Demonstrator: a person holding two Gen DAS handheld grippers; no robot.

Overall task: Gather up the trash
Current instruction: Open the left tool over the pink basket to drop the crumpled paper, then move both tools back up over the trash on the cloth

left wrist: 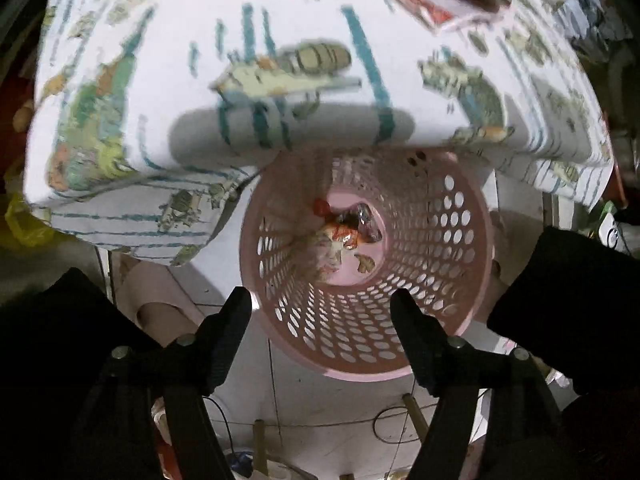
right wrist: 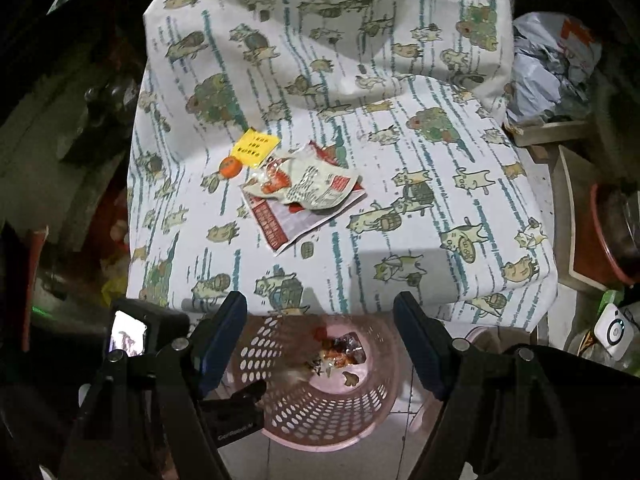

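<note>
Lying ahead of the wide, empty right claw (right wrist: 320,344), the crumpled wrapper (right wrist: 308,188) stretches crosswise; the gaping left claw (left wrist: 320,316) hangs over the basket (left wrist: 472,248).

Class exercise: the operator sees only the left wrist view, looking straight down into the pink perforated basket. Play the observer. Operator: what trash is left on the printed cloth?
Observer: A crumpled white-and-red wrapper lies on a flat red-and-white leaflet.
Operator: Anything else beside them?
Observer: A small orange round piece and a yellow paper slip, at the wrapper's far left.
Operator: Is the right gripper carrying anything?
Observer: No, the right gripper has open, empty jaws.
</note>
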